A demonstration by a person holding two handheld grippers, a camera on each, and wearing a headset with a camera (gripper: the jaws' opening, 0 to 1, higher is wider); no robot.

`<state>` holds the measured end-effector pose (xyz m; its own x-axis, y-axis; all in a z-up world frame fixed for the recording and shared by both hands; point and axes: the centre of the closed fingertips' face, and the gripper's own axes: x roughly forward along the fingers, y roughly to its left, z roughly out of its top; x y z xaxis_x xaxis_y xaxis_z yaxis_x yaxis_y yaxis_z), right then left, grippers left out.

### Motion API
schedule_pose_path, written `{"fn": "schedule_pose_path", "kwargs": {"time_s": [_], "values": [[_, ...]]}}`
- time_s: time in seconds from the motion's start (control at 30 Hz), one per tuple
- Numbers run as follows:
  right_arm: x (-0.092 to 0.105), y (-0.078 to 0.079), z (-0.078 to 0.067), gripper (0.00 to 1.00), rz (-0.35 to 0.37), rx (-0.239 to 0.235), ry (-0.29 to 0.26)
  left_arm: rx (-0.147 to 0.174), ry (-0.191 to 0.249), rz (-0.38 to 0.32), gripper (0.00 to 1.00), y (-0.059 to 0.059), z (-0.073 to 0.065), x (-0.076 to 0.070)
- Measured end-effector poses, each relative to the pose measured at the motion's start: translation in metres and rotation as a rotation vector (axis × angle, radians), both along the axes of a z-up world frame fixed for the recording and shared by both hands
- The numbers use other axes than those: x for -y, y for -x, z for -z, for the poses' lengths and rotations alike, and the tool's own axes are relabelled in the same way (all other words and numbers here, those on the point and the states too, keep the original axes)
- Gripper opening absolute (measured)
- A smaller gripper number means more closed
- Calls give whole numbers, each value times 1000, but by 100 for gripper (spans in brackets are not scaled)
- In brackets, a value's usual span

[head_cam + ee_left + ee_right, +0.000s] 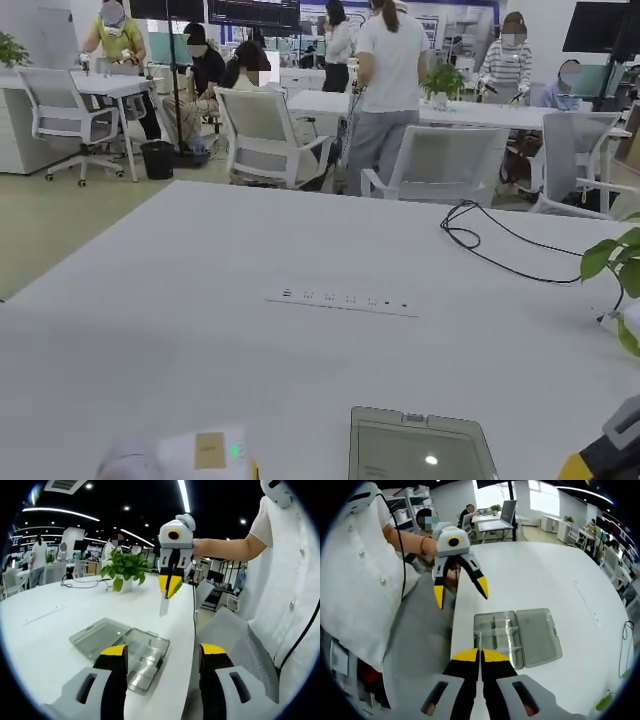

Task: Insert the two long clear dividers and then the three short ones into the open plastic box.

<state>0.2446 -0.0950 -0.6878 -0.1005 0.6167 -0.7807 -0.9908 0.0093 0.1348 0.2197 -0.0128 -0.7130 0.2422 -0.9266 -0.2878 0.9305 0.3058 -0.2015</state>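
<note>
The open clear plastic box lies at the near table edge, its lid folded flat beside it; clear dividers stand inside the tray. In the left gripper view the box lies just beyond my open left gripper, which holds nothing. My right gripper hovers above the box, shut on a small clear divider that hangs from its tips. The right gripper view has its own jaws pressed together over the tray, and the left gripper spread open opposite. The lid lies at the head view's bottom edge.
A recessed power strip runs across the white table. A black cable and a potted plant are at the far right. White office chairs and several people are behind the table.
</note>
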Motion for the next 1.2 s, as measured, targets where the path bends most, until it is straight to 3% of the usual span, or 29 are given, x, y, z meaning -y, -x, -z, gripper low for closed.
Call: {"fn": "schedule_pose_path", "kwargs": {"time_s": [0.37, 0.87, 1.2], "values": [[7, -15, 30, 3, -5, 37, 76, 6, -65, -7, 69, 0, 19, -12], [6, -28, 69, 3, -24, 75, 148, -23, -93, -27, 81, 0, 33, -21], [4, -29, 80, 3, -35, 71, 175, -39, -88, -36, 83, 1, 36, -24]]}}
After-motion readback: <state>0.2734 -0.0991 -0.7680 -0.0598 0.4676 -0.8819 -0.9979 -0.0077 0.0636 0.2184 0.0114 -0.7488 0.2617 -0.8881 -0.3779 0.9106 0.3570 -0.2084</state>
